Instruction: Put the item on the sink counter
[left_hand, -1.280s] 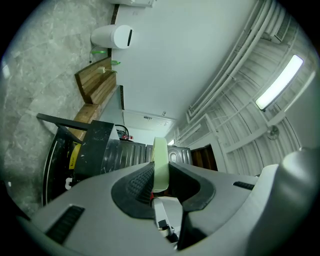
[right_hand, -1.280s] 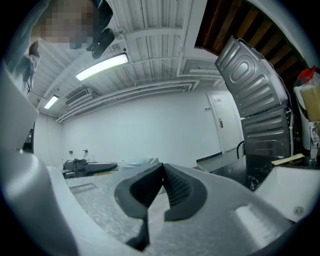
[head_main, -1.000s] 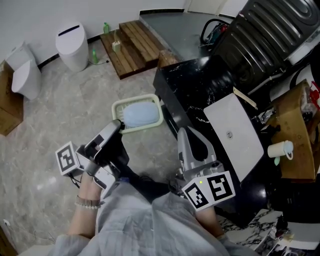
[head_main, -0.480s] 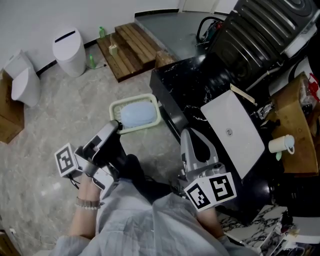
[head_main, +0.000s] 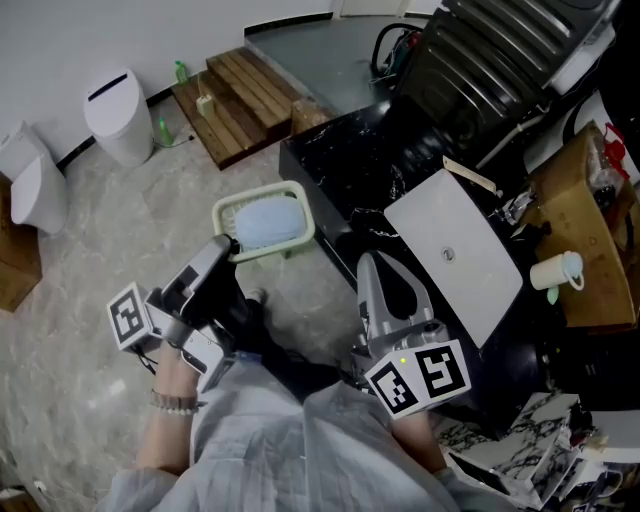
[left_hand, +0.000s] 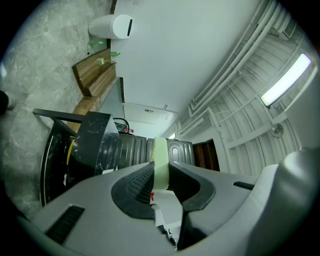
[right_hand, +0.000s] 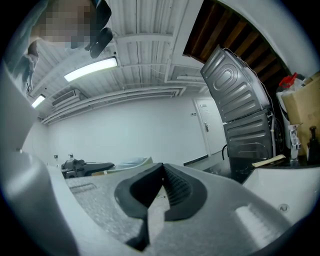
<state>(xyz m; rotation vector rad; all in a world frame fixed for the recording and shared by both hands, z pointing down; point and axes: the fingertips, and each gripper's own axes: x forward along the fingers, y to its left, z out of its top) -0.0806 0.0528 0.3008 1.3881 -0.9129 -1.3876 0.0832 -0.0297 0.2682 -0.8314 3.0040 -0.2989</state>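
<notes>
A pale green plastic basket (head_main: 232, 212) with a light blue item (head_main: 268, 224) inside hangs over the marble floor. My left gripper (head_main: 228, 243) is shut on its near rim. In the left gripper view that rim shows as a pale green strip (left_hand: 160, 160) pinched between the dark pads (left_hand: 142, 185). The black marble sink counter (head_main: 340, 165) with its white basin (head_main: 455, 255) lies to the right of the basket. My right gripper (head_main: 378, 262) hovers by the counter's front edge, shut and empty, its pads (right_hand: 175, 190) pressed together.
A white lidded bin (head_main: 112, 115), a green bottle (head_main: 181, 72) and a wooden pallet (head_main: 235, 95) stand by the far wall. A dark ribbed machine (head_main: 490, 50) rises behind the counter. A white cup (head_main: 555, 270) sits on a wooden box at the right. A cardboard box (head_main: 10, 265) is at far left.
The counter and sink have slid left and nearer in the head view. Both grippers keep their places and states; the basket stays in the left one.
</notes>
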